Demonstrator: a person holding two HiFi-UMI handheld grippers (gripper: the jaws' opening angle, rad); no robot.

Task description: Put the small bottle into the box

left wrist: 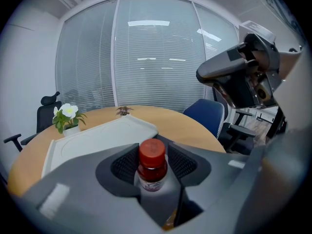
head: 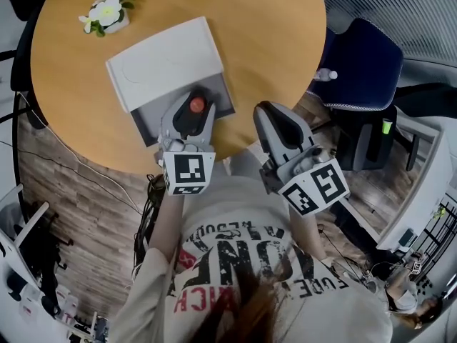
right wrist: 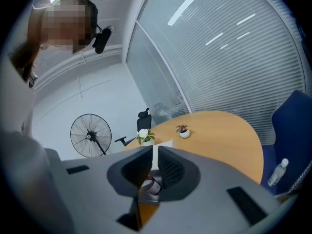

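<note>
A round wooden table [head: 271,41] is set on a wood-plank floor [head: 86,199], with a blue chair [head: 364,63] placed beside it. The room is enclosed by glazed walls [left wrist: 151,57] hung with blinds, on which strip lights are reflected. A pedestal fan [right wrist: 90,136] and a black office chair [right wrist: 144,116] are seen against a white wall [right wrist: 97,87].

Tabletop [head: 278,41]: a smooth, wood-look surface with a low satin sheen is shown. Box [head: 146,123]: the walls are finished in matt grey, the lid [head: 168,63] in smooth matt white; plastic or card cannot be distinguished. Small bottle [left wrist: 152,167]: a smooth red plastic cap is carried on a clear body banded by a paper-like label. Left gripper [left wrist: 152,155]: the shell is moulded in matt grey plastic, and the fingers [left wrist: 126,165] are faced with dark, finely ribbed pads. Marker cube [head: 189,172]: flat matt black-and-white print. Chair [head: 360,63]: blue woven cloth. Floor [head: 86,191]: wood-grain planks. Shirt [head: 243,263]: printed cloth.
</note>
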